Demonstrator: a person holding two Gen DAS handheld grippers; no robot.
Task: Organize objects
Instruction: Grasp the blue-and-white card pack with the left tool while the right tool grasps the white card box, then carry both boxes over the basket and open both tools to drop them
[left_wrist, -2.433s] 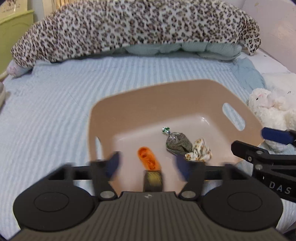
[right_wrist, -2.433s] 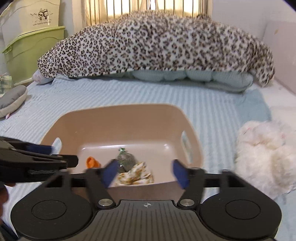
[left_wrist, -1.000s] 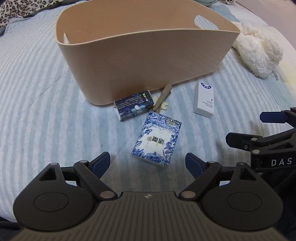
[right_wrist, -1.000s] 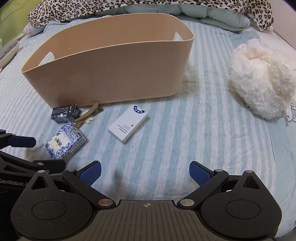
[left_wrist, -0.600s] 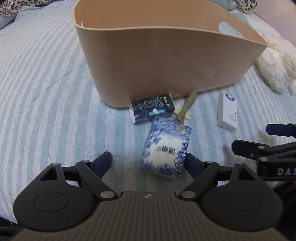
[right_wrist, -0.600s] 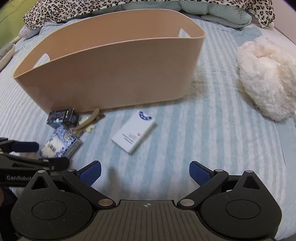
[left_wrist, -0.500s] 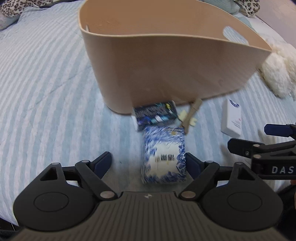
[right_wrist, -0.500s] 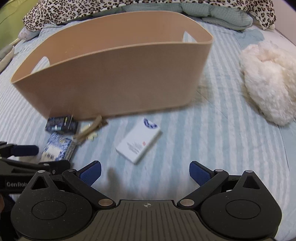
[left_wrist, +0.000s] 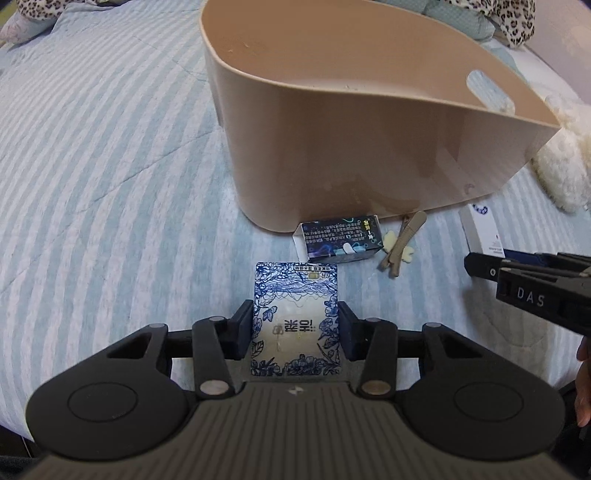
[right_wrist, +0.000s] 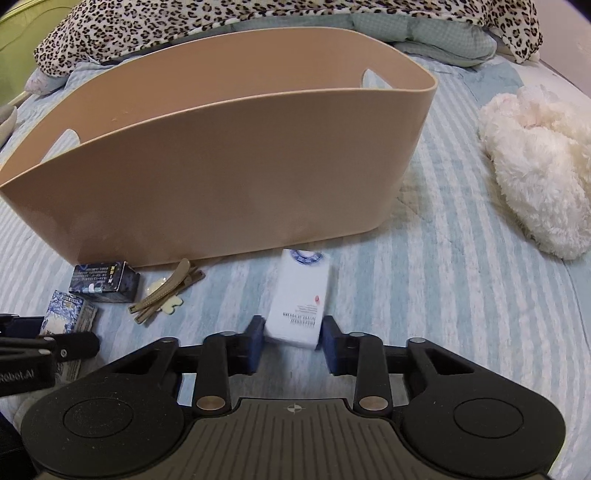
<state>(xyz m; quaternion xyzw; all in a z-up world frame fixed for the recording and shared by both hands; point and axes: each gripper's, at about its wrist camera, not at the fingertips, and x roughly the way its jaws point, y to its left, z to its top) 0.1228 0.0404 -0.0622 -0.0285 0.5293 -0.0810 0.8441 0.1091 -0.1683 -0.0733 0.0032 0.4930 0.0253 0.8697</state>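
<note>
A tan plastic basket (left_wrist: 332, 155) stands on the striped bed; it also shows in the right wrist view (right_wrist: 221, 177). My left gripper (left_wrist: 295, 334) is shut on a blue-and-white floral tissue pack (left_wrist: 295, 314), which also shows in the right wrist view (right_wrist: 68, 310). My right gripper (right_wrist: 291, 343) is shut on the near end of a white box (right_wrist: 299, 299), which also shows in the left wrist view (left_wrist: 482, 230). A dark blue box (left_wrist: 338, 238) and a tan hair clip (left_wrist: 402, 240) lie by the basket's front wall.
A white plush toy (right_wrist: 535, 177) lies to the right of the basket. A leopard-print blanket (right_wrist: 258, 22) runs along the back of the bed. The dark box (right_wrist: 103, 282) and the clip (right_wrist: 166, 290) lie between the two grippers.
Both grippers moved forward and down and closed: the left one onto the tissue pack, the right one onto the white box. Both were open half a second ago.
</note>
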